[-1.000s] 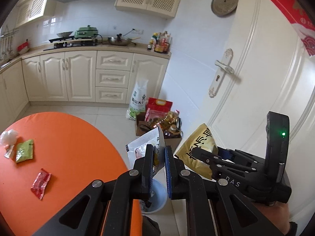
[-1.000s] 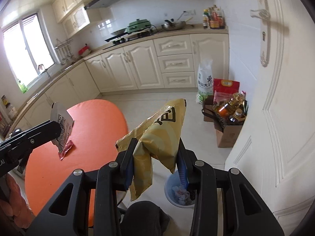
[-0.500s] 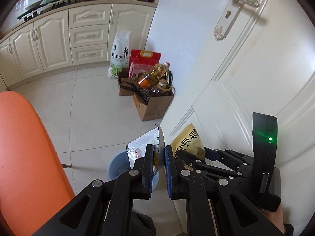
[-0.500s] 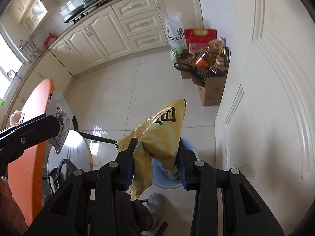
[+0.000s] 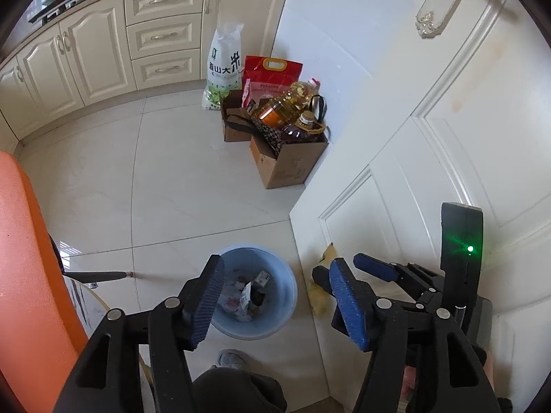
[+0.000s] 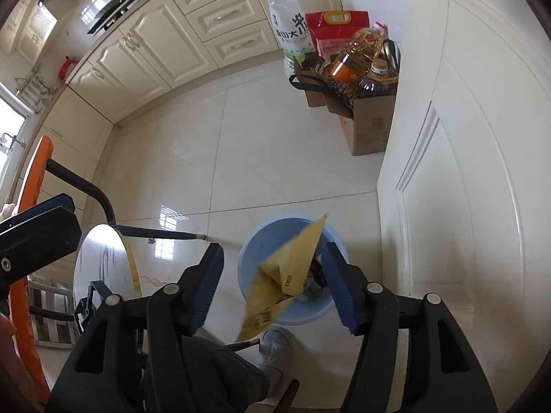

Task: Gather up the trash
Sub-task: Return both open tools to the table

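Both the left gripper (image 5: 275, 296) and right gripper (image 6: 275, 285) point down over the blue bin (image 5: 286, 275), fingers spread, yellow wrapper (image 6: 286, 278) loose between the right's

Two claws show, the left claw (image 5: 275, 296) and the right claw (image 6: 275, 289). There is one blue bin (image 5: 282, 272), one yellow wrapper (image 6: 286, 275), two cardboard boxes (image 5: 289, 165), two oil bottles (image 5: 282, 106), two rice bags (image 5: 224, 65) and one orange worktop (image 5: 24, 241).

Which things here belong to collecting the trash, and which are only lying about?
Part of the job:
- blue bin
- white wrapper in the bin
- yellow wrapper, loose between the open jaws of the right gripper
- left gripper, open

Only lying about:
- cardboard box
- oil bottles
- rice bags
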The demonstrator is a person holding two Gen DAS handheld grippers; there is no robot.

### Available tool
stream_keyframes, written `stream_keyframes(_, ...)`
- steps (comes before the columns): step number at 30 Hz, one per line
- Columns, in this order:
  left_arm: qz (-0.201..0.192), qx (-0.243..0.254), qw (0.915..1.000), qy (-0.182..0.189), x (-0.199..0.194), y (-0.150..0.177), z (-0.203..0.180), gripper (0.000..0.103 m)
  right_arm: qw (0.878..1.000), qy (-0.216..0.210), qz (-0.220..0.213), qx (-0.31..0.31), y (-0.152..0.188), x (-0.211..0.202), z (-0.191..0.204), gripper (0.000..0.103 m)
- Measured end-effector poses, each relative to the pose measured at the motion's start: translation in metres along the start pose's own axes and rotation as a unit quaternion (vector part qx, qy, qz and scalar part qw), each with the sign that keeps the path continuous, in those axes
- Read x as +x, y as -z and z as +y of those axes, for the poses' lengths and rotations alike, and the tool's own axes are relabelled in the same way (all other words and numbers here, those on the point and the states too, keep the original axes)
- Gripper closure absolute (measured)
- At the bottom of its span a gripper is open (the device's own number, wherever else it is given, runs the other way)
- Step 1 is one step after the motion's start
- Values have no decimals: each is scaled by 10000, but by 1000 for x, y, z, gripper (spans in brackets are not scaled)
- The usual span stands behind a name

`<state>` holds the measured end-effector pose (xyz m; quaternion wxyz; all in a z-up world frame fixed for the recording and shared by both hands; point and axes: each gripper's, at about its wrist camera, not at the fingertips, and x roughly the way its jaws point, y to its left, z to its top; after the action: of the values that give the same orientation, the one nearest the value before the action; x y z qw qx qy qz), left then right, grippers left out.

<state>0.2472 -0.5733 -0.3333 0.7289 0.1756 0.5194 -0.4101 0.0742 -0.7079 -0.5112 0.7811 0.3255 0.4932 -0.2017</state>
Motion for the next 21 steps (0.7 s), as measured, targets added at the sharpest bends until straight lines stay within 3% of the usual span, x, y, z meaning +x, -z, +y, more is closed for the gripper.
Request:
stream_keyframes(6,-330,238,9988,-285,-26,26,-16,26,9996,79,-269,60,-2,-18,4,3)
stream_keyframes(8,-534,296,9974,-384,-38,35,-22,17,9993,45,-355,61,-3,-25,7,2)
stream_keyframes(13,-939,361,9936,-511,-70,62,-32,14,9985,105,-538,1,-4,-48,20,1)
stream_keyframes(17,-1346,386,9874,-742,-104,89,-34,2,9968,56,-793,19,-3,-78,34,0)
stream_keyframes(21,-1736,267,9787,-1059,-145,130,-25,1,9942,-35,-1070,-83,-2,-112,58,0)
